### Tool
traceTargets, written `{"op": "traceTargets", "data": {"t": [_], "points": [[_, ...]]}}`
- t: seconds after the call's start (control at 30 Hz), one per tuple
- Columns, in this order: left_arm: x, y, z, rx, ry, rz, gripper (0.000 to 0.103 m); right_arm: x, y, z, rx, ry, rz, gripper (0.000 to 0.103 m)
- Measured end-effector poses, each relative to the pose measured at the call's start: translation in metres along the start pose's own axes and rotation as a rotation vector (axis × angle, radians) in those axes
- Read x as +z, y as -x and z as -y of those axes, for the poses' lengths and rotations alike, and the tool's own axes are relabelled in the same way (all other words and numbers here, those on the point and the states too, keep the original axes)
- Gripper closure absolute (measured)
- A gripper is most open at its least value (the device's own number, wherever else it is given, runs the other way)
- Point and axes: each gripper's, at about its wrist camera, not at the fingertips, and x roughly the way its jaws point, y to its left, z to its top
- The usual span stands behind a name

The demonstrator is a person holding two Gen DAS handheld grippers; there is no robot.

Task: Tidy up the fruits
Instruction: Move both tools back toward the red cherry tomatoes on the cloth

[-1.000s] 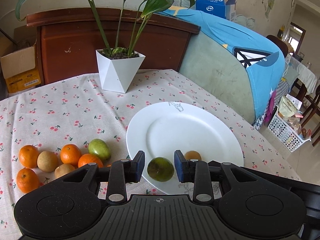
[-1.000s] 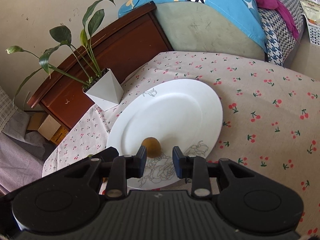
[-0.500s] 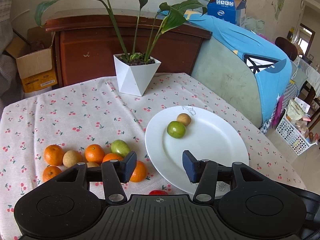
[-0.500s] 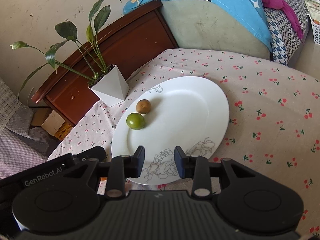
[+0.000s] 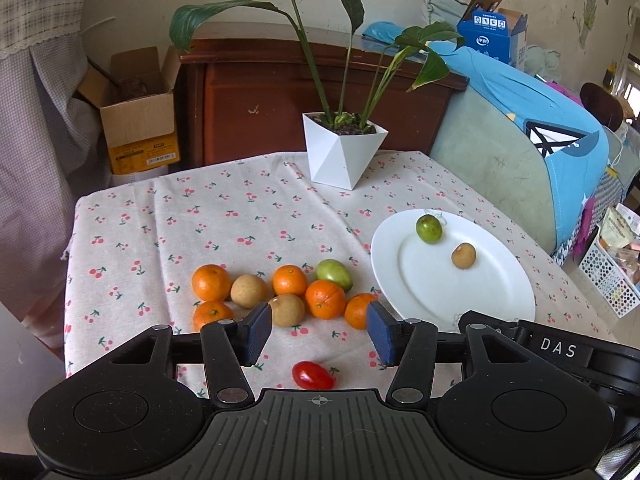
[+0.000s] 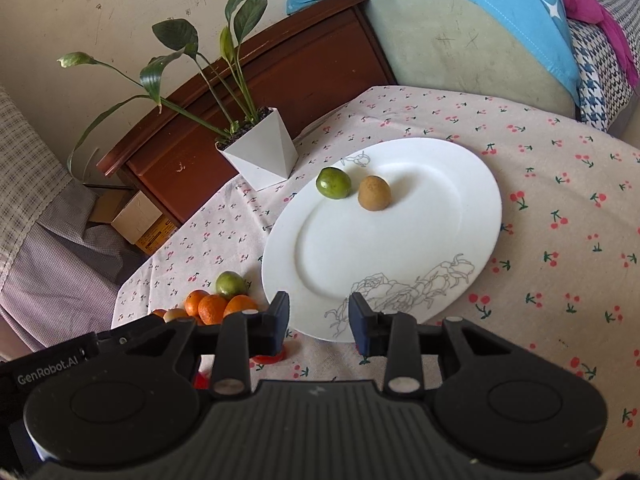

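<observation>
Two fruits sit on the plate (image 5: 452, 296) — a green one (image 5: 429, 229) and a brown one (image 5: 463, 255). Only the left view shows the whole pile left of the plate: five oranges (image 5: 325, 298), two brown fruits (image 5: 248, 290), one green fruit (image 5: 334, 274), one tomato (image 5: 313, 375). Cherry-print cloth covers the surface (image 6: 560, 184); a planter (image 5: 343, 154) stands behind the plate. Left tool (image 5: 319, 332) and right tool (image 6: 319, 318) — both released, empty.

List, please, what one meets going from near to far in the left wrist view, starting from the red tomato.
red tomato → cluster of oranges and brown fruits → green fruit on the white plate → white plant pot → brown wooden cabinet
</observation>
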Motion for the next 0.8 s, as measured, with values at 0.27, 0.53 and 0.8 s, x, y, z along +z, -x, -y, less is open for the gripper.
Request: {"op": "traceTargets", "data": {"t": [0.27,0.53,0.8], "points": [[-0.017,0.000,-0.018,0.038,0.020,-0.043,0.052,-0.012,-0.009,-0.021,0.085,0.081,-0.051,0.069],[-0.026,-0.007,-0.024,0.053,0.000,-0.077,0.052,-0.025,-0.028,-0.034,0.054,0.149,-0.097,0.069],[-0.033,-0.011,-0.017,0.036,-0.055,-0.075,0.052,-0.029,-0.036,-0.042,0.014,0.212,-0.080,0.069]]}}
